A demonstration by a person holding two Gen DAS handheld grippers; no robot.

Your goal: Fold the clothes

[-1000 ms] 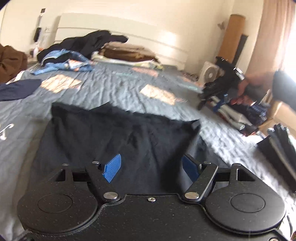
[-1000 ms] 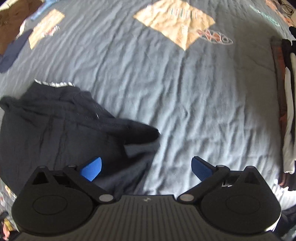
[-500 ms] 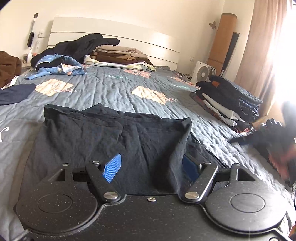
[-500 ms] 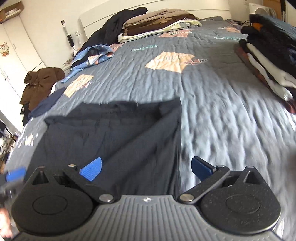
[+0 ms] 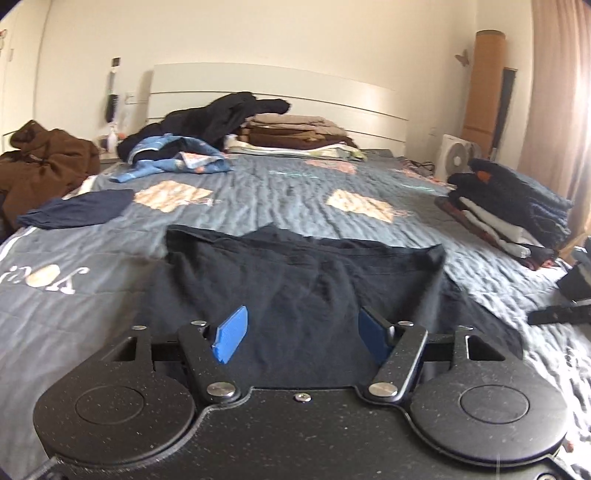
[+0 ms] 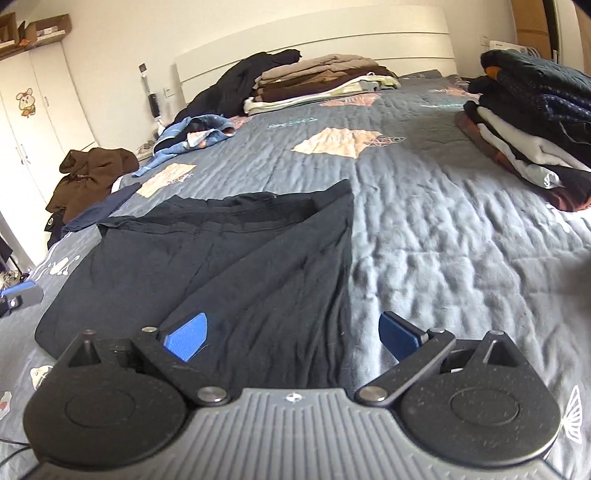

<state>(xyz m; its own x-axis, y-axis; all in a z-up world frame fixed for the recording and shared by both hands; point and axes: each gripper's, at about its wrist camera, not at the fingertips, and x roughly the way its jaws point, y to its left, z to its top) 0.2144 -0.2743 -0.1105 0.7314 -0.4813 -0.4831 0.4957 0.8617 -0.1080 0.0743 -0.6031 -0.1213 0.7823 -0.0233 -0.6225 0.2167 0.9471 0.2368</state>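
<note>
While both jaws gape empty, my left gripper (image 5: 303,334) and right gripper (image 6: 293,334) hover over the black cotton garment (image 6: 229,258) spread flat, lower centre, on the grey-blue quilted bedspread (image 6: 424,229).

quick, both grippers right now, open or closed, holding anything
Left gripper: open, holding nothing, above the black garment.
Right gripper: open, holding nothing, over that garment's right edge.

Cream walls (image 5: 295,33), white headboard (image 5: 280,92) behind my grey-blue quilted bedspread (image 6: 424,229), white wardrobe (image 6: 33,110) left of it, bright pink curtain (image 5: 554,110) right.
</note>
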